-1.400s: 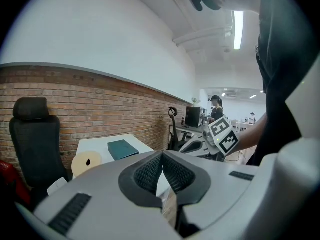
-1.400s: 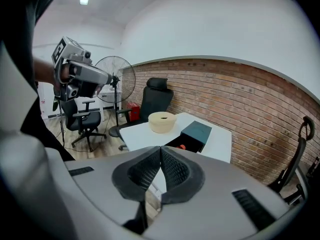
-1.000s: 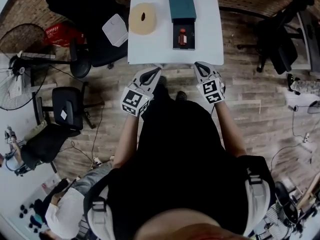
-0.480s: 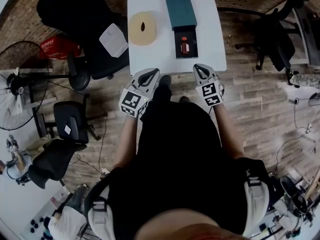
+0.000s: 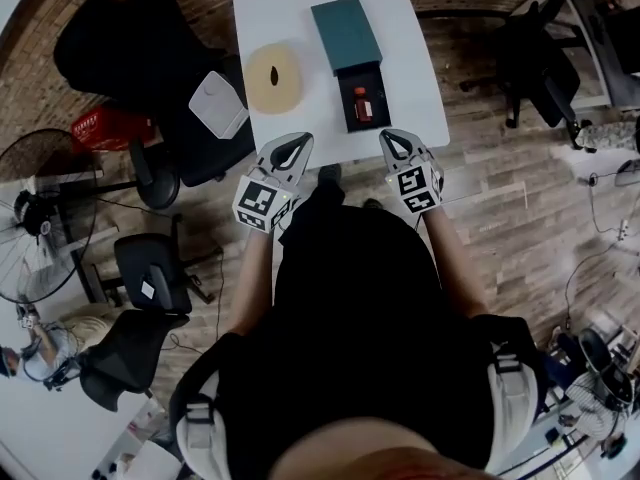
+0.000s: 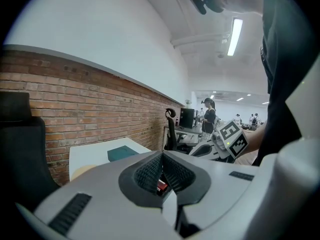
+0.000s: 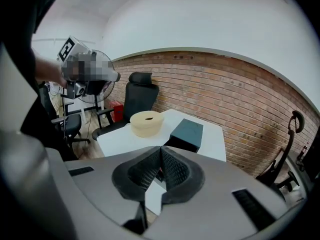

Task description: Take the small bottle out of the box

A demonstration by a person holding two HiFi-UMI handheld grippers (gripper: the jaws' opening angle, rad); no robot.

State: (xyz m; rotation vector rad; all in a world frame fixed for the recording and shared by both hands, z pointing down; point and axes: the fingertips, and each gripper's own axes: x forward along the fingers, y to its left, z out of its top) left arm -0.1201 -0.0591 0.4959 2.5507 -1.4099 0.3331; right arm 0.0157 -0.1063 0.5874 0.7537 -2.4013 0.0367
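A small bottle with a red label (image 5: 363,105) lies in the black tray of an open box (image 5: 362,81) on the white table (image 5: 300,8). The box's teal lid (image 5: 346,34) lies just beyond the tray. My left gripper (image 5: 299,138) is at the table's near edge, shut and empty. My right gripper (image 5: 385,135) is at the same edge, just short of the tray, shut and empty. In the left gripper view a bit of the red bottle (image 6: 161,185) shows behind the shut left gripper (image 6: 161,154). The right gripper (image 7: 161,147) points at the teal lid (image 7: 187,131).
A beige round ring (image 5: 274,78) lies on the table left of the box. A black office chair (image 5: 140,48) with a white pad (image 5: 218,104) stands at the left. Another chair (image 5: 535,48) stands at the right. A red basket (image 5: 105,128) sits on the floor.
The person has walked toward the table. Both grippers, still shut, have come up to its near edge, and the box lies closer in front of the right one.
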